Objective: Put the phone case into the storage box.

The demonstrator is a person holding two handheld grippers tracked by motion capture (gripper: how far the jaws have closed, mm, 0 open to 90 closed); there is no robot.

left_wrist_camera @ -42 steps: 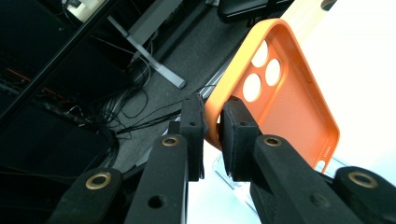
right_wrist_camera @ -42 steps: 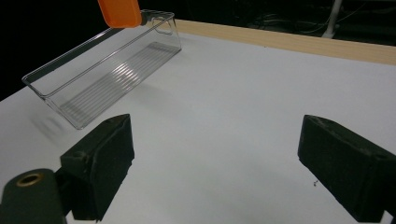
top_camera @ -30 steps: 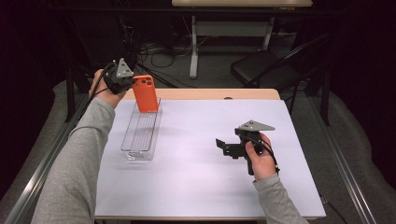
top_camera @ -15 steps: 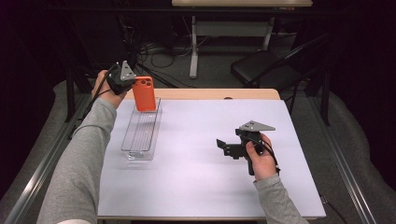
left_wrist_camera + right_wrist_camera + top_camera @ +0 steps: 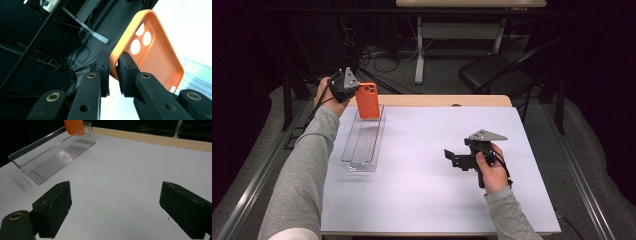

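Note:
An orange phone case hangs upright over the far end of a clear plastic tray. My left gripper is shut on the case's edge beside the camera holes. In the left gripper view the two pads pinch the rim of the phone case, whose hollow inside faces the camera. My right gripper is open, low over the white table surface, right of centre. In the right gripper view the tray lies ahead to the left, and the phone case's lower end dips into its far end.
The white table top has a wooden far edge. Beyond it stand a dark chair, a desk leg and floor cables.
The left gripper has carried the phone case slightly toward the tray's far end. The right gripper has stayed in place.

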